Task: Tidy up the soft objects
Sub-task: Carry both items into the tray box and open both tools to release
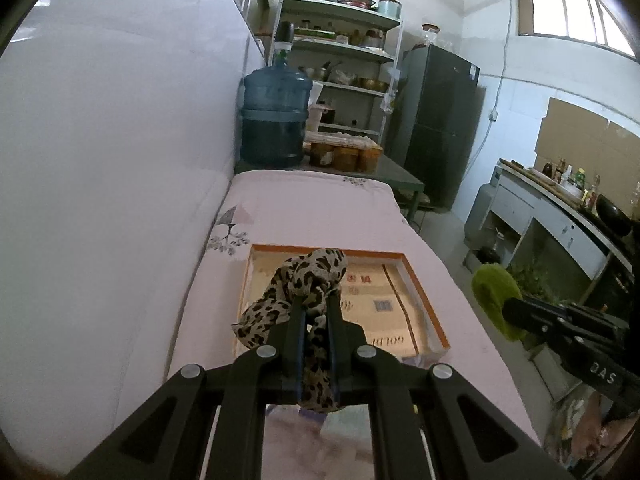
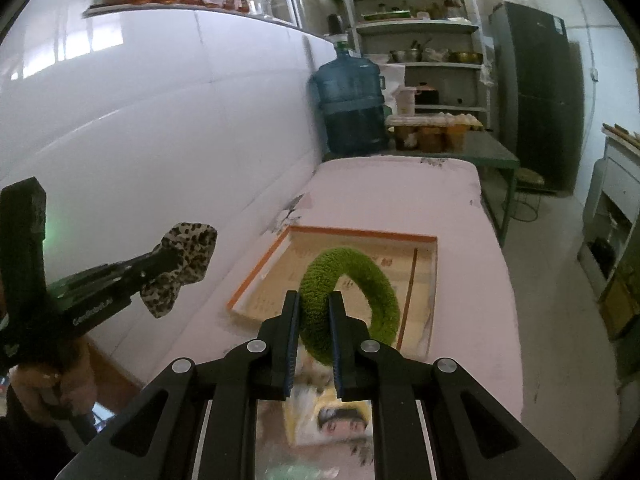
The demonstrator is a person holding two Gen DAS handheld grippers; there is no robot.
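My left gripper [image 1: 314, 304] is shut on a leopard-print scrunchie [image 1: 308, 276] and holds it in the air above the near edge of a shallow orange-rimmed cardboard box [image 1: 420, 284]. It also shows in the right wrist view [image 2: 160, 260], with the leopard-print scrunchie [image 2: 186, 254] left of the box. My right gripper [image 2: 314, 300] is shut on a fuzzy green scrunchie [image 2: 360, 276] and holds it above the box [image 2: 260, 276]. In the left wrist view the green scrunchie [image 1: 494, 292] hangs beyond the table's right edge.
The box lies on a pink cloth-covered table [image 1: 320, 208] against a white wall. A blue water jug [image 1: 276, 116], jars [image 1: 344, 156], a shelf rack [image 1: 352, 52] and a dark fridge [image 1: 436, 128] stand beyond. A yellow packet [image 2: 328, 416] lies below my right gripper.
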